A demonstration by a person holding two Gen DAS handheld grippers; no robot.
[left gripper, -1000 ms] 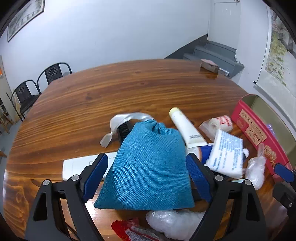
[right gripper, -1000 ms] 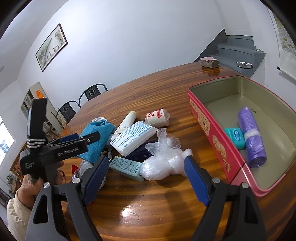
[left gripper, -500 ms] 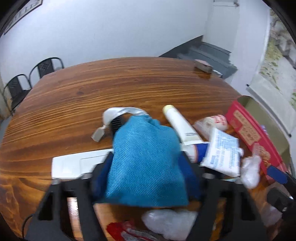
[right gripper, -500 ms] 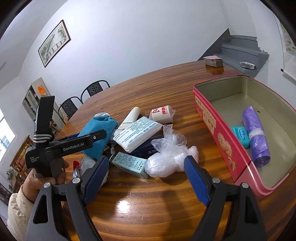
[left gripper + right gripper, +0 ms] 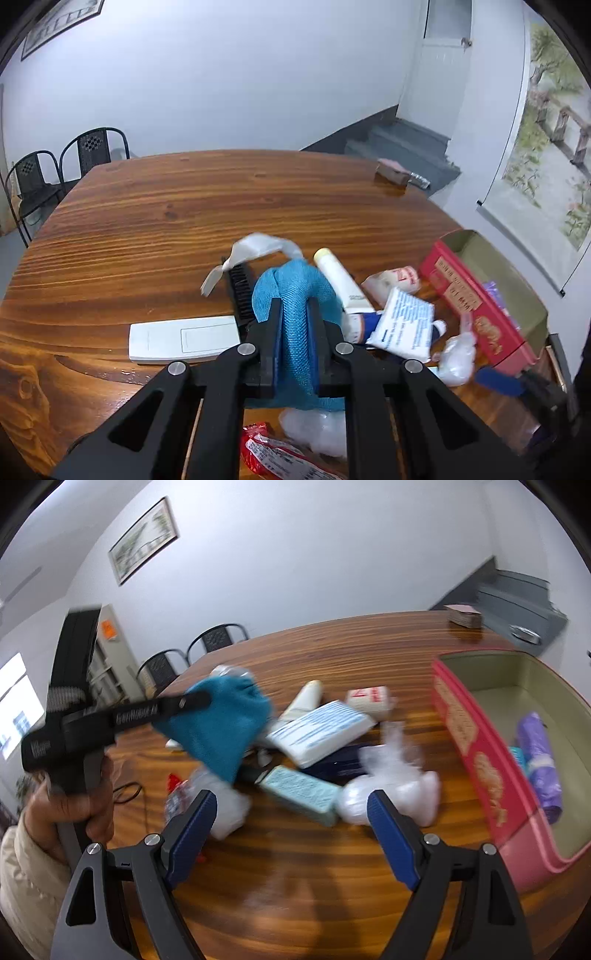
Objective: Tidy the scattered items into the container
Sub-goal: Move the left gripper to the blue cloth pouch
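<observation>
Wooden table (image 5: 155, 206), blurred right view, pouch (image 5: 295, 321) bunched between left claw (image 5: 293, 321)

Blue pouch (image 5: 218, 723) pinched in left gripper (image 5: 201, 700) above table clutter, red tin (image 5: 469, 738) at right

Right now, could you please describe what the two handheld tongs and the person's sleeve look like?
Both tongs are matte black plastic with silver pivot screws and blue ribbed pads: the left tongs and the right tongs. The left one's side bears white lettering, too blurred to read with certainty, on a pistol-style handle. The sleeve is cream.
</observation>
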